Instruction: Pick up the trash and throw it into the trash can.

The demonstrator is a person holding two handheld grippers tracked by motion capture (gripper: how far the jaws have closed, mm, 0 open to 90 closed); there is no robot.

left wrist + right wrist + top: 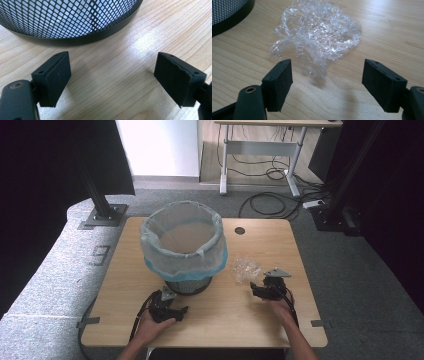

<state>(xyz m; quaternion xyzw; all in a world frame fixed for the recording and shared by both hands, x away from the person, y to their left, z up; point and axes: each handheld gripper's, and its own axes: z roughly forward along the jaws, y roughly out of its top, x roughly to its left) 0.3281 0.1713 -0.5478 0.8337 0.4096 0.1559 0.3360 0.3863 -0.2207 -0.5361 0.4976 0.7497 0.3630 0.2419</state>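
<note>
High view: a mesh bin (pixel 187 247), lined with a pale bag (pixel 150 247), is stood at the table's (pixel 220 317) far centre. Crumpled clear wrap (pixel 246 269) is laid right of the bin. The left gripper (pixel 181 312) is held near the bin's base, the right gripper (pixel 256 287) just short of the wrap.

Left gripper view: jaws are set wide apart over bare wood, nothing between them; the bin's base (pixel 75 40) is seen beyond.

Right gripper view: jaws are apart, nothing gripped; the wrap (pixel 317 35) lies just beyond the pads (pixel 280 83).
</note>
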